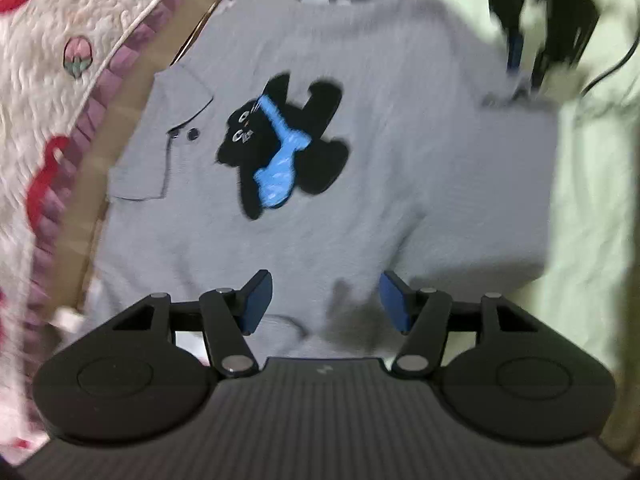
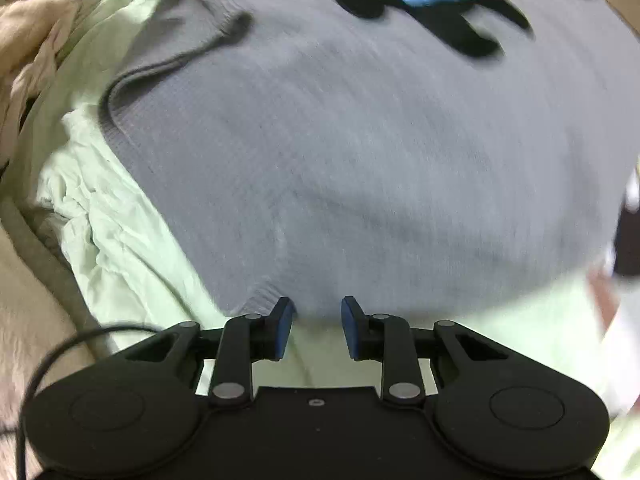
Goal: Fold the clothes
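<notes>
A grey polo shirt (image 1: 360,184) with a black cat and blue tie print (image 1: 280,148) lies spread on a pale green sheet (image 1: 592,200). Its collar and a dark button (image 1: 193,134) point left in the left wrist view. My left gripper (image 1: 326,300) hovers over the shirt's near side, open, with only flat fabric beneath the gap. In the right wrist view the shirt (image 2: 360,140) fills the frame. My right gripper (image 2: 318,326) stands open at the shirt's near hem, with fabric edge and sheet showing between its blue pads (image 2: 283,326), which are not pressing on anything.
A cream quilted blanket (image 1: 60,80) with red shapes and a pink border lies along the left, beside a brown strip (image 1: 132,92). A black cable (image 2: 60,344) loops by the right gripper. Beige cloth (image 2: 32,40) is bunched at the sheet's (image 2: 120,240) far left.
</notes>
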Available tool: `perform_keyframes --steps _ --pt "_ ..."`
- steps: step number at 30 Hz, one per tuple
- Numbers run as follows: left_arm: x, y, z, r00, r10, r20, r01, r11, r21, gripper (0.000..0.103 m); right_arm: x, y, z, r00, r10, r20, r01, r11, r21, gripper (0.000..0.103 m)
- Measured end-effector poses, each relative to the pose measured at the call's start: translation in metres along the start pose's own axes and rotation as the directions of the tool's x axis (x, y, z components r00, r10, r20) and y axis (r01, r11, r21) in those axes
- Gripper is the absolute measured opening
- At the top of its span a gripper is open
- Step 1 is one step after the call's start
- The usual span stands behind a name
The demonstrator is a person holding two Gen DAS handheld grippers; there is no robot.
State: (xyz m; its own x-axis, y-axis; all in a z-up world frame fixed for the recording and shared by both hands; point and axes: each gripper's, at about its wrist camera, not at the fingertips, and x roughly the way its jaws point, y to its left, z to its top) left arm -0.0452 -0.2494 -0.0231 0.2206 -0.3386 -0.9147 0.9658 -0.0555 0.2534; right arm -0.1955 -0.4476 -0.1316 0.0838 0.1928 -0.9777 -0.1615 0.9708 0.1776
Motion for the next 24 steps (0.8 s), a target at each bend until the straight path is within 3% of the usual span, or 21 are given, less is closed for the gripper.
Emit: perform_keyframes --steps 3,5,7,9,11,13,15,18,22,23,24 --pt "-0.002 0.019 -0.016 1.0 0.009 0.022 -0.006 0.99 -0.139 0.061 -0.014 -0.012 -0.022 0.994 0.01 0.112 -0.03 0.984 0.174 0.033" --pt "0.012 0.02 -0.026 0.998 0.042 -0.041 -0.045 0.996 -0.083 0.061 -0.03 -0.015 -0.031 0.976 -0.015 0.218 -0.047 0.96 0.275 0.037" --pt "0.028 0.014 -0.034 0.996 0.044 -0.08 -0.039 0.997 0.062 0.061 -0.045 -0.009 -0.035 0.959 -0.059 0.279 -0.03 0.953 0.302 0.039" --pt "0.047 0.013 -0.036 0.993 -0.012 -0.115 0.024 0.994 0.103 0.061 -0.053 0.002 -0.027 0.945 -0.104 0.31 0.023 0.967 0.255 0.042" --pt "0.064 0.014 -0.03 0.988 -0.088 -0.126 0.099 0.992 0.083 0.061 -0.061 0.014 -0.019 0.929 -0.145 0.341 0.076 0.975 0.209 0.05" --pt "0.073 0.011 -0.023 0.983 -0.148 -0.109 0.158 0.984 0.081 0.061 -0.054 0.016 -0.008 0.931 -0.13 0.34 0.073 0.982 0.174 0.051" --pt "0.078 0.007 -0.02 0.981 -0.171 -0.097 0.179 0.98 0.091 0.063 -0.041 0.022 0.006 0.94 -0.132 0.315 0.087 0.984 0.153 0.058" --pt "0.078 0.007 -0.019 0.979 -0.179 -0.093 0.185 0.981 0.064 0.063 -0.013 0.031 0.023 0.947 -0.211 0.24 0.187 0.975 0.118 0.062" --pt "0.08 0.012 -0.021 0.982 -0.165 -0.088 0.166 0.986 -0.004 0.065 0.013 0.038 0.027 0.917 -0.348 0.196 0.339 0.938 0.076 0.074" --pt "0.081 0.014 -0.022 0.983 -0.16 -0.09 0.159 0.987 -0.022 0.065 0.014 0.038 0.024 0.91 -0.362 0.204 0.353 0.932 0.079 0.074" --pt "0.079 0.016 -0.022 0.981 -0.175 -0.079 0.173 0.984 -0.033 0.065 0.01 0.036 0.019 0.91 -0.349 0.224 0.334 0.937 0.101 0.064"
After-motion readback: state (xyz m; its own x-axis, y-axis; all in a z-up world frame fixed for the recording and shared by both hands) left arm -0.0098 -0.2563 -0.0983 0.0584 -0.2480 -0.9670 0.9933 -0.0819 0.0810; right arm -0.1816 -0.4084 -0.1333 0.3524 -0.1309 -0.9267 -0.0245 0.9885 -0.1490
